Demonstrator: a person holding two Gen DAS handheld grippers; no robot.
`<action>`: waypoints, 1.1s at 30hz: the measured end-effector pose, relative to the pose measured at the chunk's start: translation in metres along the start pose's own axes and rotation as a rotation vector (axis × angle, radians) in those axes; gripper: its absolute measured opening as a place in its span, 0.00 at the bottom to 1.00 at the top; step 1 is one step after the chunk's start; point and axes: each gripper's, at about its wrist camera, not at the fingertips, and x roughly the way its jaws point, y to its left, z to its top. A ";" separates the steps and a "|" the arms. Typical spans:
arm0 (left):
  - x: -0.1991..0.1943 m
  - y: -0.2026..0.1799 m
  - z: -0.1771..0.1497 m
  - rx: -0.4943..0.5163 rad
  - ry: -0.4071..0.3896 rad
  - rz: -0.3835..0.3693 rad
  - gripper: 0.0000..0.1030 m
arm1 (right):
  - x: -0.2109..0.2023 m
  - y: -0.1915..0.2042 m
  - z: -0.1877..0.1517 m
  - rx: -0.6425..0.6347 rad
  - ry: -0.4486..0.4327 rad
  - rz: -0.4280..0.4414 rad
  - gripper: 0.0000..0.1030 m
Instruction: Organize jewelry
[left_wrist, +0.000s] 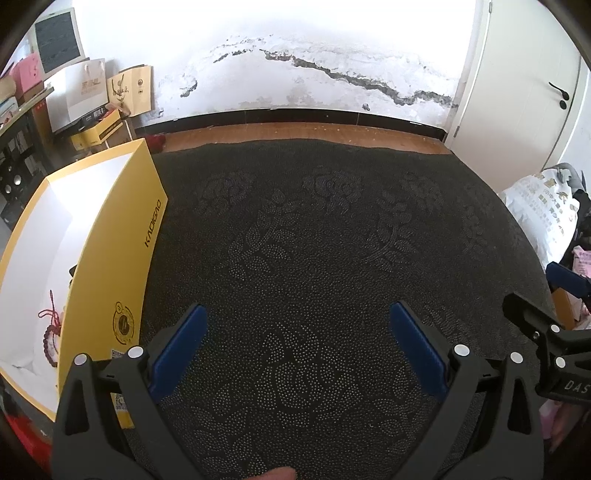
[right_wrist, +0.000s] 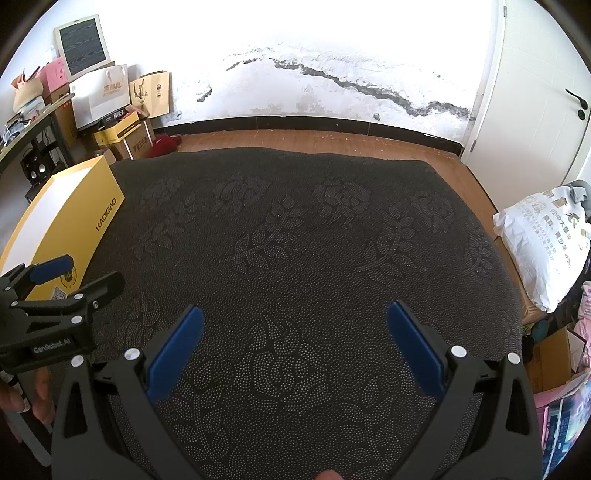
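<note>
Left gripper & right gripper: both wide open, empty, over the dark floral-embossed cloth. Dark bead bracelet w/ red cord sits in the open yellow cardboard box, near left, prob. already stowed.

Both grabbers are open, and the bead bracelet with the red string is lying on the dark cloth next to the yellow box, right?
Not quite. The bead bracelet with its red string lies inside the yellow box, on its white lining, not on the dark cloth. The left wrist view shows it. The rest is right: the left gripper and right gripper are both open.
</note>
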 end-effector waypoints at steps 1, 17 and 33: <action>0.000 0.000 0.000 0.003 -0.003 0.003 0.94 | 0.000 0.000 0.000 0.000 -0.001 -0.001 0.93; -0.002 -0.003 0.000 0.021 -0.011 0.022 0.94 | -0.001 0.000 -0.001 0.000 -0.002 -0.001 0.94; -0.002 -0.005 -0.001 0.030 -0.013 0.018 0.94 | -0.001 0.000 -0.001 -0.001 -0.003 -0.002 0.94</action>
